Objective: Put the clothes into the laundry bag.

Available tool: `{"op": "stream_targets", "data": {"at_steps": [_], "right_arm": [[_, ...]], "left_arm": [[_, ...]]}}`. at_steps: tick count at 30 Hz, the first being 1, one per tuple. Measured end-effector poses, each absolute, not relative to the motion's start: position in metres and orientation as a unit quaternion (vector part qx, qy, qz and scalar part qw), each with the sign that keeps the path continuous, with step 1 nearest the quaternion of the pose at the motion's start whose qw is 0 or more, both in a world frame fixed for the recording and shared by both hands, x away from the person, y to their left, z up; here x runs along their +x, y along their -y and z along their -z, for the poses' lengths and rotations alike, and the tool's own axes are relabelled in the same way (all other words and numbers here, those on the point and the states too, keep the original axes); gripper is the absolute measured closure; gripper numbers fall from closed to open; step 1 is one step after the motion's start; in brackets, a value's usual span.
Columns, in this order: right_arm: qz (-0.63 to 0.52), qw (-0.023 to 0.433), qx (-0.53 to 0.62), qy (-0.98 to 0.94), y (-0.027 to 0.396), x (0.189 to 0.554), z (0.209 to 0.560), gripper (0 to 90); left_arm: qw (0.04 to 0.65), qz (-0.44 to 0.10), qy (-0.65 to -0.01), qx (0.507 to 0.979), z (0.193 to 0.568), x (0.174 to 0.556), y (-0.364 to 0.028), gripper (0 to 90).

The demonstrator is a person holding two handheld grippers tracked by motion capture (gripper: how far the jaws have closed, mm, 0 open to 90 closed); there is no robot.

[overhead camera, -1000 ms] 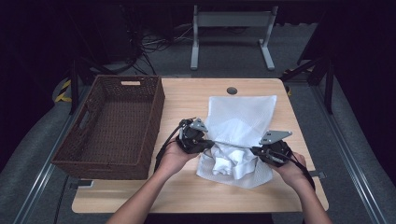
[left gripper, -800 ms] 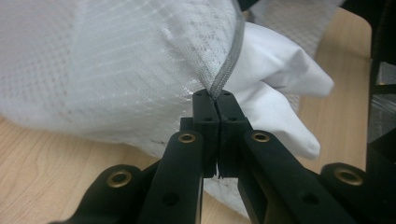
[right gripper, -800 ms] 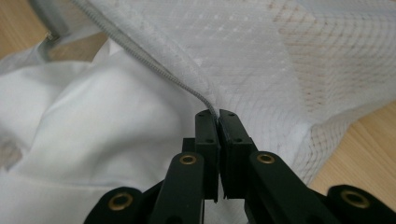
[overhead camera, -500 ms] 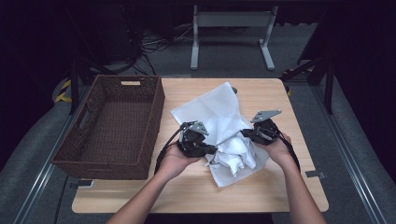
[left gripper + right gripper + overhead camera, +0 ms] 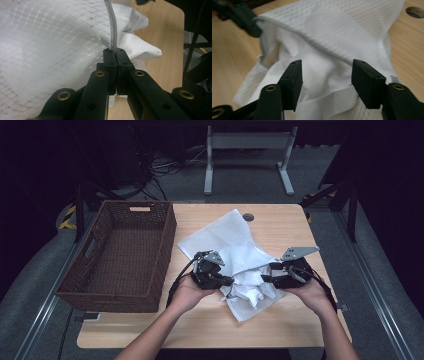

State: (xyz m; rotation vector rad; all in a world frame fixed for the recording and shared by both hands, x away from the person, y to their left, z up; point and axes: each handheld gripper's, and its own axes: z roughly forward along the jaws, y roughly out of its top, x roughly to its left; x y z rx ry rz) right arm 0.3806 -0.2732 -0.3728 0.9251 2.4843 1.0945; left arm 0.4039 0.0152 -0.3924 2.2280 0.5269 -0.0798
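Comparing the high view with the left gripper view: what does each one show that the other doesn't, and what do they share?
High view alone: the dark brown woven wicker basket left of the cloth, the round hole in the tabletop, and the right claw, whose jaws have just been opening, beside the cloth. Left gripper view alone: the grey ribbed edging pinched between the left claw and its shut jaws. Both share the white textured fabric cloth crumpled on the light wooden table.

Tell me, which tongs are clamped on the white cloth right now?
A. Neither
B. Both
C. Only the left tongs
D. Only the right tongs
C. The left tongs pinch the grey-trimmed edge of the white cloth with jaws shut, while the right tongs have just been opening and stand apart, the cloth lying between them unpressed.
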Motion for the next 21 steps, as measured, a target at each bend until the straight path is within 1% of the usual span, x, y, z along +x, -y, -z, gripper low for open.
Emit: {"op": "stream_targets", "data": {"at_steps": [3, 6, 12, 13, 17, 21], "right_arm": [[-0.383, 0.127, 0.314, -0.859, 0.270, 0.366, 0.374, 34.8], [-0.376, 0.129, 0.313, -0.862, 0.267, 0.353, 0.378, 29.1], [-0.355, 0.134, 0.339, -0.861, 0.262, 0.343, 0.397, 9.4], [-0.344, 0.141, 0.343, -0.863, 0.259, 0.343, 0.403, 6.2], [-0.331, 0.136, 0.356, -0.863, 0.248, 0.346, 0.414, 1.7], [-0.314, 0.139, 0.362, -0.867, 0.238, 0.347, 0.422, 1.2]], "left_arm": [[0.412, 0.032, -0.210, 0.886, 0.393, 0.404, -0.015, 88.9], [0.409, 0.035, -0.209, 0.888, 0.393, 0.404, -0.015, 88.9], [0.407, 0.034, -0.211, 0.888, 0.395, 0.405, -0.015, 88.9], [0.407, 0.035, -0.212, 0.888, 0.396, 0.405, -0.015, 88.9], [0.405, 0.035, -0.211, 0.889, 0.397, 0.404, -0.014, 88.9], [0.402, 0.036, -0.209, 0.891, 0.397, 0.404, -0.012, 88.9]]}}
